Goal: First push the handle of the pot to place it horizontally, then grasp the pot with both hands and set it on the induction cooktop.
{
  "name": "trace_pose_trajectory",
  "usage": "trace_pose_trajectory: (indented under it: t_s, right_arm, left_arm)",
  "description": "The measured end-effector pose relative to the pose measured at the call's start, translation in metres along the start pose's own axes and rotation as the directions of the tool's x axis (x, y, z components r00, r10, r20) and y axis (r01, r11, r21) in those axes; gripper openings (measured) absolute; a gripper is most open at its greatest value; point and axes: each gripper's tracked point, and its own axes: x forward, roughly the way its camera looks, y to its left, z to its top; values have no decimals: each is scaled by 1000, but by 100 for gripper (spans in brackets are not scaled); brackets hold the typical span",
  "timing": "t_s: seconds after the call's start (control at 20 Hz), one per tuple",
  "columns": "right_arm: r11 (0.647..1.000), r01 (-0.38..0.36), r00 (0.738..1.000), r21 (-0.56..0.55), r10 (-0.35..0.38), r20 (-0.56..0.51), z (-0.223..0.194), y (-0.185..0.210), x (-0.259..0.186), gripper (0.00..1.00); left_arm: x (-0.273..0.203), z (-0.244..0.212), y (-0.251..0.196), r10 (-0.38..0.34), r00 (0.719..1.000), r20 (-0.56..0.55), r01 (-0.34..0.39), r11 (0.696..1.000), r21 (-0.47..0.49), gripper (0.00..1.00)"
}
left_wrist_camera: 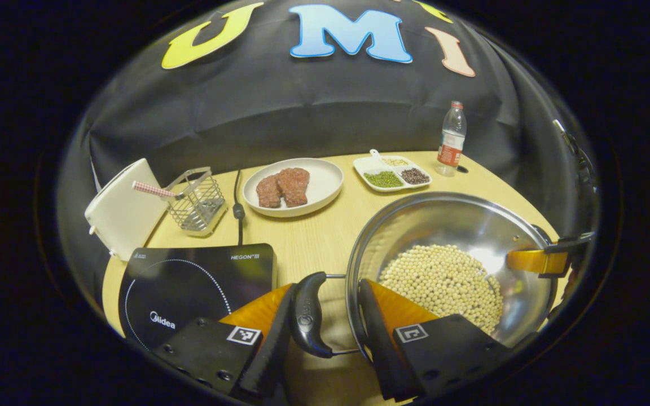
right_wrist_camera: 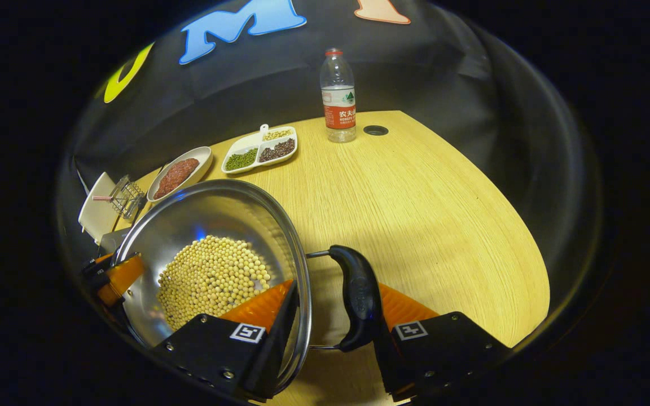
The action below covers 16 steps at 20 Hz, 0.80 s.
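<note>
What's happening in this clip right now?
A person holds a gripper in each hand at a steel pot of pale beans. The left gripper straddles the pot's left side handle and rim, and the right gripper straddles the opposite handle and rim. The pot is not yet on the induction cooktop, which lies to its left on the wooden table.

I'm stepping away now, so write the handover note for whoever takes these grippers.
Left gripper: fingers straddle the pot's left handle and rim; firm clamp not certain.
Right gripper: same at the right handle.
Pot holds beans and is over the table, right of the cooktop.
Done: handles level, both sides engaged.
Left: carry the pot onto the cooktop, then release.
</note>
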Motion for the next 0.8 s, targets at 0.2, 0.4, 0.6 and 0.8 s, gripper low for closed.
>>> trace_pose_trajectory:
  t_s: [0.2, 0.4, 0.6, 0.8]
  right_arm:
    - [1000, -3, 1000, 20, 3, 17, 6, 1, -9, 66]
    - [1000, -6, 1000, 11, 6, 25, 11, 1, -16, 66]
    - [1000, -10, 999, 2, 10, 44, 18, 5, -29, 66]
    - [1000, -18, 998, -6, 19, 66, 29, 13, -46, 66]
  left_arm:
    - [-8, 7, 0, -7, 1000, 15, 8, 1000, -8, 72]
    - [-12, 13, 1, -5, 1000, 29, 5, 1000, -6, 67]
    - [-25, 23, 6, -3, 999, 51, 4, 1000, -10, 67]
    - [-43, 41, 14, 4, 997, 83, -3, 1000, -11, 67]
